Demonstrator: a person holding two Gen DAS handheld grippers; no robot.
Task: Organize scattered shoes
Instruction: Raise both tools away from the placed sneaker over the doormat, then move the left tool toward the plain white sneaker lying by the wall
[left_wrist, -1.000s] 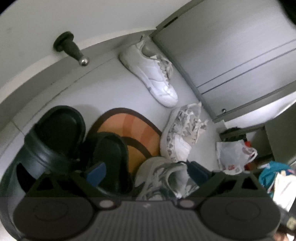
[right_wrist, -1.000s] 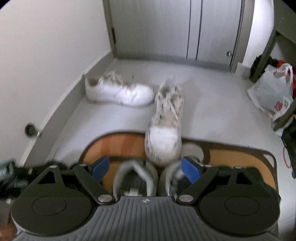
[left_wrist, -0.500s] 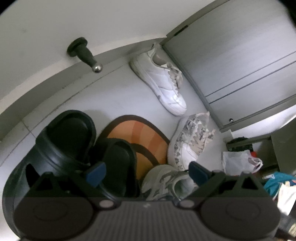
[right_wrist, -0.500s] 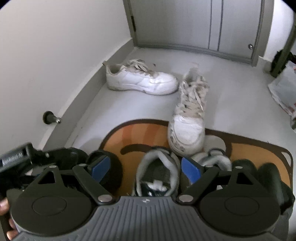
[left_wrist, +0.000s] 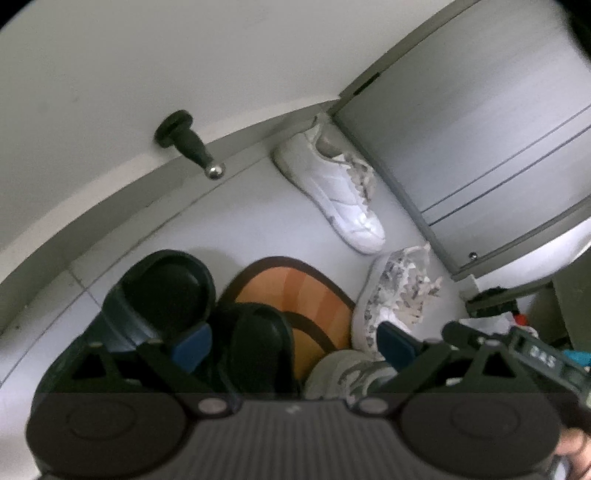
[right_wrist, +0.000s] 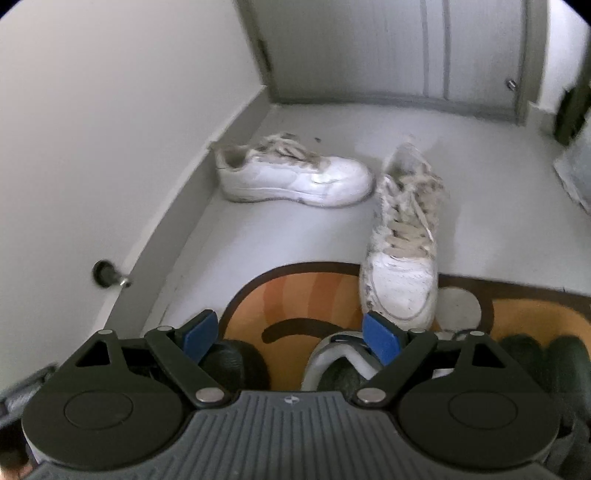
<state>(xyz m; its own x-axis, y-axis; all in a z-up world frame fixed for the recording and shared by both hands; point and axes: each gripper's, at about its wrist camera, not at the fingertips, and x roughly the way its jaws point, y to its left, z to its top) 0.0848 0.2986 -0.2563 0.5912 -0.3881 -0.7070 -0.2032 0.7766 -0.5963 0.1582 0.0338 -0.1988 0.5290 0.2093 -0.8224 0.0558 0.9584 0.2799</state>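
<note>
Hovering over crowded shoes at the doormat's near edge.
Both the left gripper (left_wrist: 293, 343) and right gripper (right_wrist: 291, 336) stood spread, holding nothing; closing could have caught the grey sneaker (right_wrist: 332, 360) and a dark clog (left_wrist: 255, 343) together on the doormat (right_wrist: 295, 299). Beyond it lay the white sneaker (right_wrist: 295, 177). No writing was legible.

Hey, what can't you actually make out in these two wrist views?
- Grey sneaker, right wrist view: mostly hidden behind the right gripper.
- Black slides, left wrist view: fronts covered by the left gripper.
- Plastic bag, right wrist view: cut off by edge, blurred.
</note>
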